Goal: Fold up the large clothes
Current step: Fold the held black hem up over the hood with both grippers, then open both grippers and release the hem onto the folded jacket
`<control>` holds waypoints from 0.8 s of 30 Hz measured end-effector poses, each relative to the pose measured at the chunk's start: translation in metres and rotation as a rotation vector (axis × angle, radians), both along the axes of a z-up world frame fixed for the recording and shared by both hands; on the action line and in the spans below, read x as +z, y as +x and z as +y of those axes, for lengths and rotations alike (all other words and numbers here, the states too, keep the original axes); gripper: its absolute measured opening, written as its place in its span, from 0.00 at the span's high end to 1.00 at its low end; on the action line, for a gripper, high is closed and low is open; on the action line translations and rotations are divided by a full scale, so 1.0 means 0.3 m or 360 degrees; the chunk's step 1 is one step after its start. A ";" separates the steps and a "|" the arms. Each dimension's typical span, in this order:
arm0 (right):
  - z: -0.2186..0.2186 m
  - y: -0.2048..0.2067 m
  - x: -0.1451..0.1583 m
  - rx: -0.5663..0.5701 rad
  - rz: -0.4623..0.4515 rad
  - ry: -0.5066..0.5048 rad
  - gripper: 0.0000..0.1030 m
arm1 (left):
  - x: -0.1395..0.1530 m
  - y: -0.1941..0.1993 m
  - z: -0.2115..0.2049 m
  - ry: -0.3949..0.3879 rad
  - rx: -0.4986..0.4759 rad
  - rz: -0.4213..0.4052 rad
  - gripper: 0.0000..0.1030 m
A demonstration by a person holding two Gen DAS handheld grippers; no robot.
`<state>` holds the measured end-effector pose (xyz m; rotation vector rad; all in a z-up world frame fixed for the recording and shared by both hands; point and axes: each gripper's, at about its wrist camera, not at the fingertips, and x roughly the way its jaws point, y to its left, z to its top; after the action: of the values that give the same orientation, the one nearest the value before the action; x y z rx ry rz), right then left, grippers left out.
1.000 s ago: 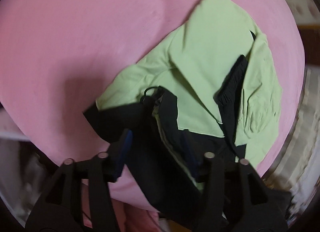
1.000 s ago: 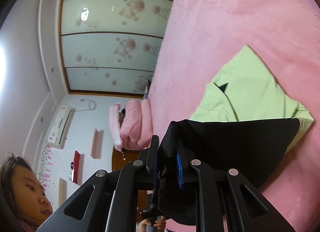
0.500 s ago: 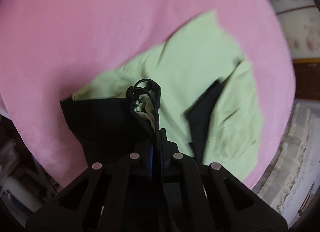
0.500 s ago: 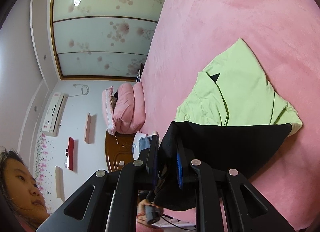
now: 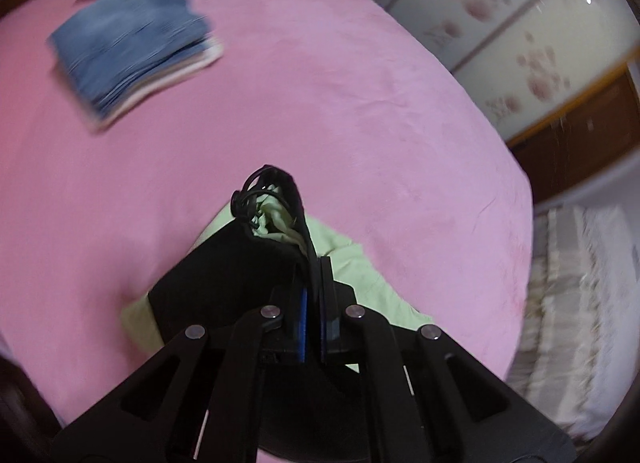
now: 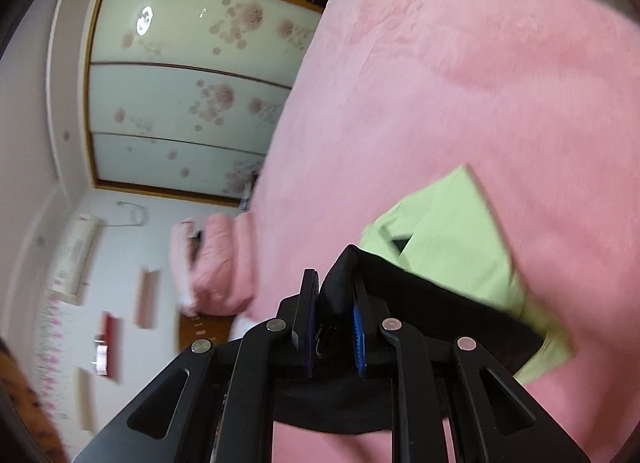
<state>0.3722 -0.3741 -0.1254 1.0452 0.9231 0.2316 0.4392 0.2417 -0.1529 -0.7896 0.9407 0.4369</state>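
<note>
Both grippers, L (image 5: 313, 295) & R (image 6: 335, 303), clamped on black/green garment (image 5: 240, 263) above pink bed (image 5: 360, 103).

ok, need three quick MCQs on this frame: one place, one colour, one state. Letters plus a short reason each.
1. Where does the folded blue denim stack lie?
A. on the pink bed
B. on the floor
C. in the wardrobe

2. The garment held is:
A. red and white
B. black and light green
C. all blue

3. The left tool is:
A. wide open, holding nothing
B. shut on the garment's black edge
C. out of view

Answers: A, the stack rests on the pink bed; B, black fabric over light green shows in both views; B, its pads pinch the black edge.
</note>
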 end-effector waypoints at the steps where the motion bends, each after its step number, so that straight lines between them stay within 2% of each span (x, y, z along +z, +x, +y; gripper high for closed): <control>1: 0.000 0.043 -0.024 -0.0022 0.0023 -0.0073 0.86 | -0.014 0.043 -0.015 0.0019 -0.0020 0.0018 0.98; 4: 0.007 0.133 -0.102 -0.0088 0.0071 -0.0182 0.86 | -0.089 0.173 -0.059 0.0093 -0.0074 0.0097 0.98; 7: 0.035 0.220 -0.181 -0.0119 0.0085 -0.0317 0.85 | -0.196 0.255 -0.085 0.0197 -0.0073 0.0178 0.98; 9: 0.061 0.268 -0.235 -0.0134 0.0092 -0.0346 0.84 | -0.248 0.290 -0.093 0.0225 -0.0058 0.0220 0.96; 10: 0.077 0.296 -0.260 -0.0132 0.0099 -0.0370 0.78 | -0.278 0.314 -0.086 0.0243 -0.0046 0.0275 0.92; 11: 0.092 0.320 -0.279 -0.0121 0.0095 -0.0401 0.73 | -0.304 0.333 -0.090 0.0246 -0.0050 0.0310 0.85; 12: 0.108 0.341 -0.287 -0.0108 0.0074 -0.0459 0.59 | -0.332 0.350 -0.093 0.0255 -0.0075 0.0350 0.72; 13: 0.124 0.358 -0.287 -0.0095 0.0044 -0.0534 0.43 | -0.354 0.360 -0.103 0.0268 -0.0099 0.0370 0.66; 14: 0.140 0.371 -0.281 -0.0076 0.0018 -0.0621 0.36 | -0.372 0.371 -0.112 0.0279 -0.0107 0.0371 0.51; 15: 0.158 0.376 -0.282 -0.0066 0.0001 -0.0683 0.32 | -0.367 0.370 -0.118 0.0327 -0.0113 0.0352 0.44; 17: 0.182 0.367 -0.255 -0.0031 -0.0056 -0.0778 0.32 | -0.362 0.356 -0.144 0.0442 -0.0147 0.0300 0.43; 19: 0.222 0.347 -0.240 0.0062 -0.0091 -0.0839 0.32 | -0.336 0.322 -0.189 0.0561 -0.0257 0.0242 0.42; 21: 0.267 0.315 -0.227 0.0170 -0.0126 -0.0913 0.32 | -0.344 0.288 -0.238 0.0608 -0.0375 0.0221 0.42; 24: 0.362 0.243 -0.248 0.0368 -0.0160 -0.1154 0.33 | -0.395 0.199 -0.320 0.0620 -0.0608 0.0282 0.42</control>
<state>0.4451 -0.2655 -0.1998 0.2562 0.9318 0.1206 0.4990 0.1458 -0.2715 -0.2107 1.1009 0.3418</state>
